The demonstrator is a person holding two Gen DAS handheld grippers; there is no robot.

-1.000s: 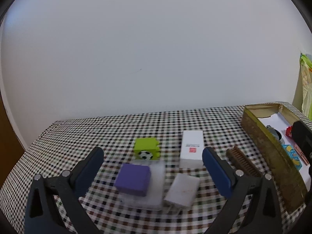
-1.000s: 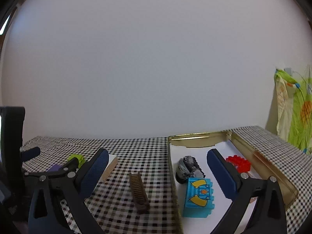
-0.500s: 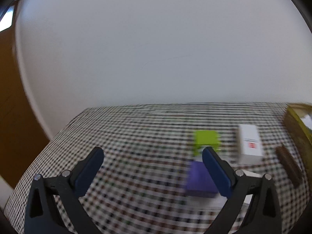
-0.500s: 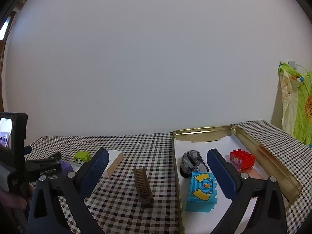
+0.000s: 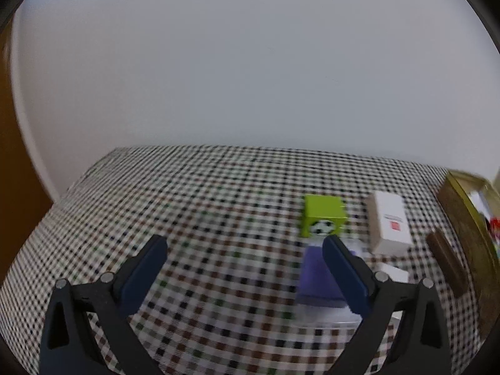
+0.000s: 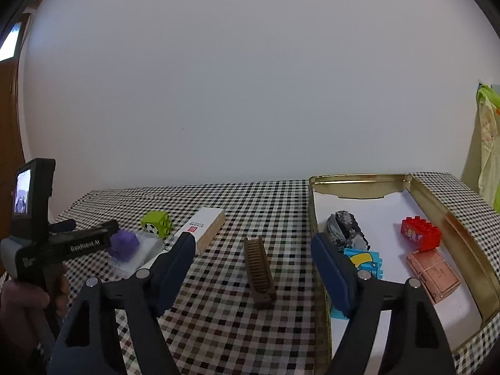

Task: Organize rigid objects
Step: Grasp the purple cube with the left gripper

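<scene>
We see a brown comb (image 6: 258, 271) flat on the checked cloth at lower centre, a white box (image 6: 204, 229) left of it, then a green block (image 6: 157, 224) with a football print and a purple block (image 6: 124, 244) on a clear case (image 6: 142, 254). At right, a gold tray (image 6: 453, 228) holds a grey lump (image 6: 343, 229), blue block (image 6: 364, 261), red block (image 6: 421, 232) and pink box (image 6: 434, 275)
</scene>
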